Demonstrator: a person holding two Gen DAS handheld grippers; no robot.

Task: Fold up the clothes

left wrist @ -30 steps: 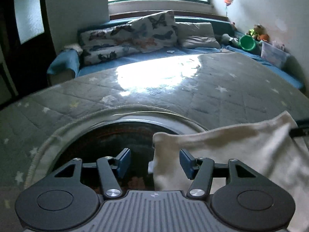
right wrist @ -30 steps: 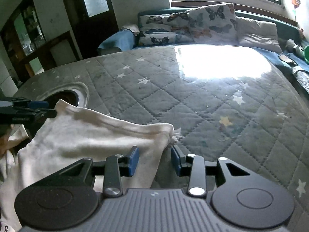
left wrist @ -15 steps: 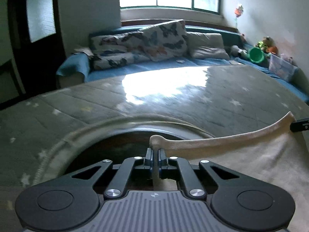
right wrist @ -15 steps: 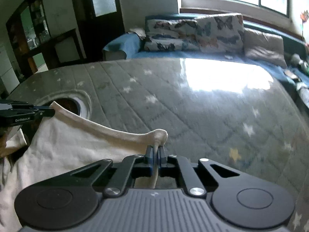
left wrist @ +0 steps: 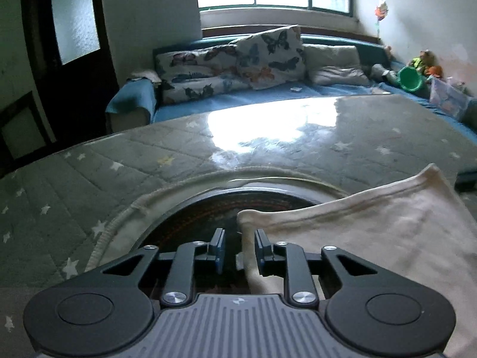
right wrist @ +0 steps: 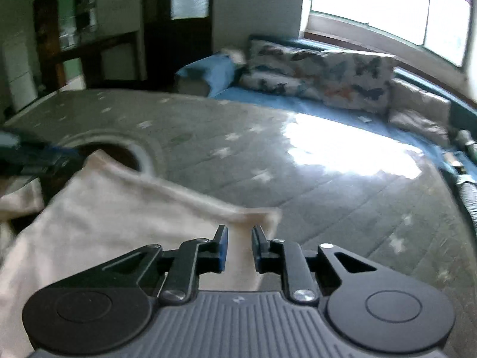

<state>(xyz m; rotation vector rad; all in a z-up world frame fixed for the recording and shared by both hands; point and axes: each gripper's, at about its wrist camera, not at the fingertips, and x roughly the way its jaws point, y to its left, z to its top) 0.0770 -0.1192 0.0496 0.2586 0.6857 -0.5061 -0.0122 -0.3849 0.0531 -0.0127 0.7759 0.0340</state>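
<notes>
We judge the folding to be barely begun: the cream-coloured cotton garment (left wrist: 372, 232) is spread between our two grippers with one edge stretched across, its body lying or hanging below that edge toward us, and no fold shows in it yet, so every fold, and laying it flat on the grey star-printed quilted mat (left wrist: 149, 161), is left to do. Going from the left, our left gripper (left wrist: 238, 249) has its blue-padded jaws opening, a clear gap between them; the garment's near corner sits in that gap against the right-hand pad, over the dark round opening with a pale corded rim (left wrist: 226, 208) in the mat, and the pads do not seem to press on it. Across the cloth, our right gripper (right wrist: 240, 246) is opening too, with the garment's other corner standing as a narrow strip between the two pads, touching neither firmly as far as the blurred view lets us tell. Behind the mat a blue sofa with butterfly-patterned cushions (left wrist: 238, 62) runs under the window.
</notes>
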